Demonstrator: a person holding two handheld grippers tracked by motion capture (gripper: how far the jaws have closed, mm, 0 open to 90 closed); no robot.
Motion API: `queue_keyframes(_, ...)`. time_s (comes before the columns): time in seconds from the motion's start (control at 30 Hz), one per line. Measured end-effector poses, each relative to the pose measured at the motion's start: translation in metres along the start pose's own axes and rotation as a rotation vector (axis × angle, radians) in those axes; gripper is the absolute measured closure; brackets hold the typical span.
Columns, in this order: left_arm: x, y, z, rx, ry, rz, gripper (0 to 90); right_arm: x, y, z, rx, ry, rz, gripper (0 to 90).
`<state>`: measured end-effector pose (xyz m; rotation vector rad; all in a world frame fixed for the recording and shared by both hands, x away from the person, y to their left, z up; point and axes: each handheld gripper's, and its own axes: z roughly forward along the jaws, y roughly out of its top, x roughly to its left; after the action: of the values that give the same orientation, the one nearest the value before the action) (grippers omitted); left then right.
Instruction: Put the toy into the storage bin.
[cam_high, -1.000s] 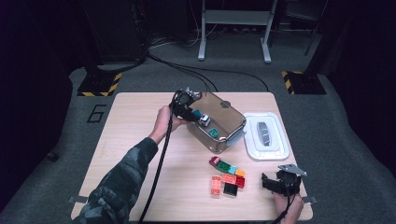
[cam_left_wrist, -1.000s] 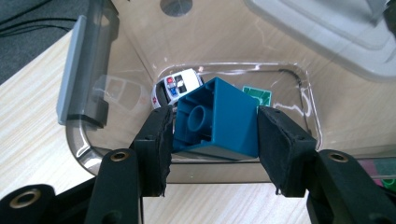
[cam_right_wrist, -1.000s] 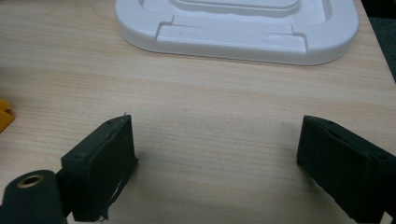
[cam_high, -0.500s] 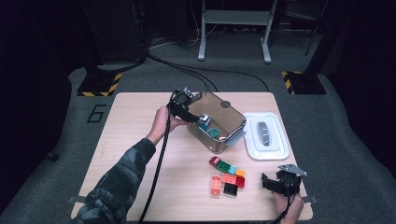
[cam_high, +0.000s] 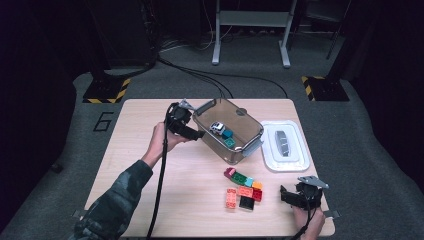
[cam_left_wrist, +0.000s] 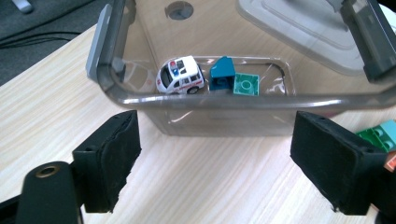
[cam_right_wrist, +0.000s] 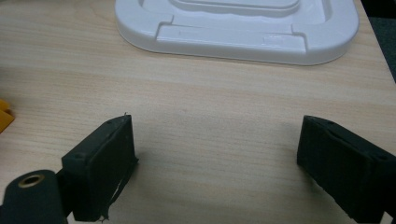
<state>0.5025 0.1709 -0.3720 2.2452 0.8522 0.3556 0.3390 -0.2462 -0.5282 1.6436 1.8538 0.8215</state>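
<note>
— Looking at the desk (cam_high: 150, 165), what surrounded the bin (cam_high: 235, 150)?
— White lid (cam_high: 285, 146) at its three o'clock, loose bricks (cam_high: 243, 187) at six; toy car (cam_left_wrist: 180, 75) and two bricks (cam_left_wrist: 233, 80) lay inside.
— And the claws?
— Left claw (cam_high: 192, 133), at the bin's nine o'clock, had just been opening, empty and backed off the bin since earlier. Right claw (cam_high: 289, 194) gaped wide, empty.

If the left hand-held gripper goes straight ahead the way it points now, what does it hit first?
Most likely the near wall of the clear smoky plastic bin, just ahead of the open left hand-held gripper. The white toy police car sits inside, behind that wall. Depth is hard to judge.
</note>
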Motion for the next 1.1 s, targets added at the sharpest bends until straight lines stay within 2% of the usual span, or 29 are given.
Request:
queue_keyframes(0.2,-0.007,-0.014,-0.005,-0.017,-0.007,0.007,15.0,0.0,0.0,0.0,0.0,-0.001,0.0,10.5)
queue_keyframes(0.33,-0.02,-0.029,-0.005,-0.021,-0.017,0.016,14.5,0.0,0.0,0.0,0.0,-0.001,0.0,10.5)
queue_keyframes(0.43,-0.024,-0.033,-0.004,-0.015,-0.024,0.021,14.4,0.0,0.0,0.0,0.0,-0.001,0.001,10.5)
queue_keyframes(0.5,-0.032,-0.041,0.0,-0.014,-0.039,0.02,14.0,0.0,0.0,0.0,0.0,-0.001,0.0,10.5)
queue_keyframes(0.57,-0.034,-0.043,0.001,-0.013,-0.042,0.021,13.8,0.0,0.0,0.0,0.0,-0.001,0.0,10.5)
queue_keyframes(0.8,-0.053,-0.061,0.014,0.004,-0.063,0.014,12.3,0.0,0.0,0.0,-0.003,-0.001,0.0,10.5)
queue_keyframes(1.1,-0.088,-0.076,0.034,0.009,-0.096,0.016,9.2,0.0,0.0,0.0,0.0,-0.002,0.0,10.5)
